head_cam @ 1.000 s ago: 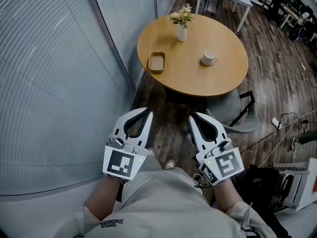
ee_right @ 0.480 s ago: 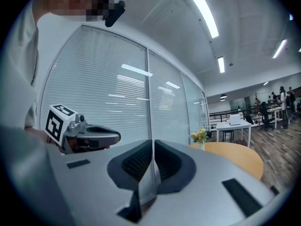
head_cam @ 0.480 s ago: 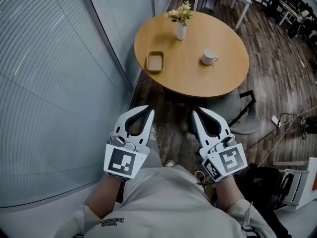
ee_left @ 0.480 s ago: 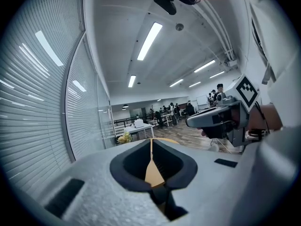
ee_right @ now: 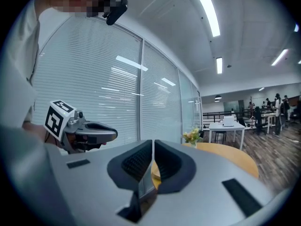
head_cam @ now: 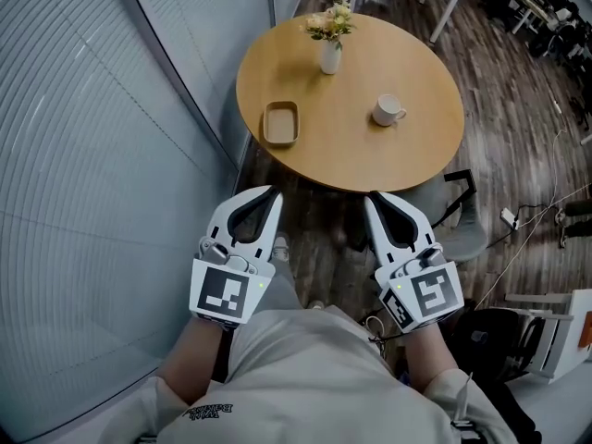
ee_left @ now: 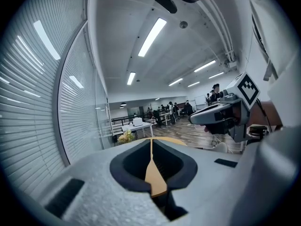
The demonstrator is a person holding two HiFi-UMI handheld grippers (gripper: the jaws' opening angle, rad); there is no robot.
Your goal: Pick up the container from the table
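Jaws of left gripper [head_cam: 269, 195] pressed together, nothing between them. Right gripper [head_cam: 376, 200] same, empty. Both short of table [head_cam: 421, 151] edge. Container [head_cam: 280, 123], shallow tan tray, lies ahead of left jaws, well apart, near table's left rim; looks empty. Beyond it, vase [head_cam: 329, 56] holding flowers. Ahead of right jaws, white cup [head_cam: 387, 111], contents not visible. Likely risks: closed tips would shove tray rather than grip it; low rim may slip; overreach could topple vase.
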